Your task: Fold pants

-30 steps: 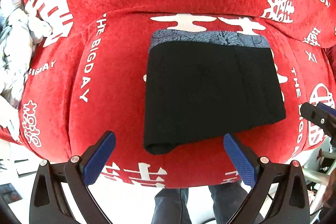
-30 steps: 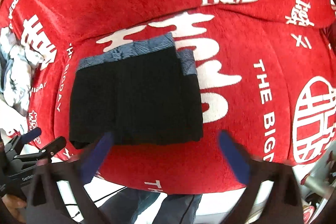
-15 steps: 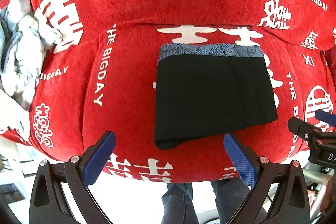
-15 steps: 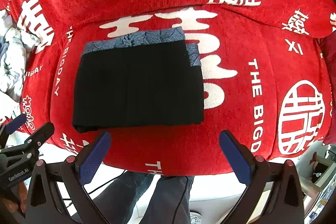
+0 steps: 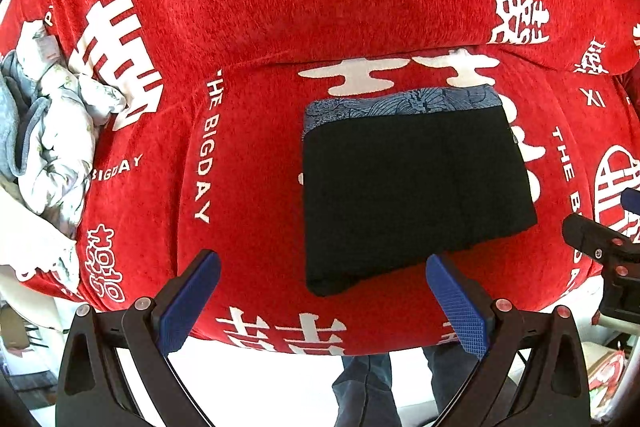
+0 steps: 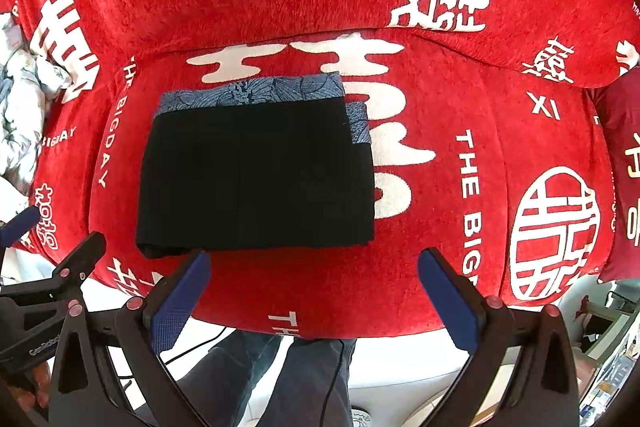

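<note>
While both claws hang released and empty, the left gripper (image 5: 322, 301) and right gripper (image 6: 314, 297) frame the bottom edge of each view. Just above them, the folded black pants (image 6: 256, 177) with a blue patterned waistband lie centre-frame on a red cover (image 6: 460, 99) printed "THE BIGDAY" and "XI".

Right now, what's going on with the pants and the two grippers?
The black pants lie folded into a compact rectangle on the red sofa seat, with a blue patterned band showing along the far edge. Neither gripper holds anything: the left gripper and the right gripper both hover open near the seat's front edge, fingers apart, clear of the cloth. A crumpled pile of pale clothing sits at the seat's left end.
</note>
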{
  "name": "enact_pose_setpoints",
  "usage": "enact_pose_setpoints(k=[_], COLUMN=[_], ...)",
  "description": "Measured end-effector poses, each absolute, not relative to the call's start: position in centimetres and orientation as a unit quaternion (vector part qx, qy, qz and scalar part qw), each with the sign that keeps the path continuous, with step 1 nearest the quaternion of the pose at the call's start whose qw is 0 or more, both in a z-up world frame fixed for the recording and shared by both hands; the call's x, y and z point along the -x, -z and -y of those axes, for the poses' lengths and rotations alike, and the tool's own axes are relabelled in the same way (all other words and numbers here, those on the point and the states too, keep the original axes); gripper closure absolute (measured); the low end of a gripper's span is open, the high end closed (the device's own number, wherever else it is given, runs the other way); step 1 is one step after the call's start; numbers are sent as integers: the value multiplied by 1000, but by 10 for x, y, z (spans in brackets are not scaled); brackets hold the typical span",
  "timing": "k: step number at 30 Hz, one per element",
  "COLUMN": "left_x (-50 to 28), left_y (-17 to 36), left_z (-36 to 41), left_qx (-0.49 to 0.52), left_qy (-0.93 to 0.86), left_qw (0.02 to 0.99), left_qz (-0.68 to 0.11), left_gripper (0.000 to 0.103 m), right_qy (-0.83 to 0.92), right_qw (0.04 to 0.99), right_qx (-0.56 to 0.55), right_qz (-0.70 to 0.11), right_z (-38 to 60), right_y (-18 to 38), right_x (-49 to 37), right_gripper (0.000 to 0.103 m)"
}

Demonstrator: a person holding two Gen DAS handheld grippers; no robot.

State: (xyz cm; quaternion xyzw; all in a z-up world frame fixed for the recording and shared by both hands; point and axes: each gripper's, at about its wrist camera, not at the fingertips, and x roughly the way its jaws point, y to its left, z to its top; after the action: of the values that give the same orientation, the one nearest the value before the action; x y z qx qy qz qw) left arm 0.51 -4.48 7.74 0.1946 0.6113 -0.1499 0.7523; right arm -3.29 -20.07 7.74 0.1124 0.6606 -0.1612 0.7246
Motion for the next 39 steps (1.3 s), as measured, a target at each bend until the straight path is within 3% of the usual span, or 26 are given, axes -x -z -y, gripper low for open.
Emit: enact_pose_setpoints(k=[39], left_x=[-2], left_y=[-85], left_z=[52], left_qx=[-183], left_qy=[155], left_qw=[750], left_qz=[-616], left_gripper=[0], right_qy=[166], right_qw=[725], right_qx=[-107], right_qz=[-659], right_z=[196], right_y=[-84], right_x=[32], right_gripper=[0])
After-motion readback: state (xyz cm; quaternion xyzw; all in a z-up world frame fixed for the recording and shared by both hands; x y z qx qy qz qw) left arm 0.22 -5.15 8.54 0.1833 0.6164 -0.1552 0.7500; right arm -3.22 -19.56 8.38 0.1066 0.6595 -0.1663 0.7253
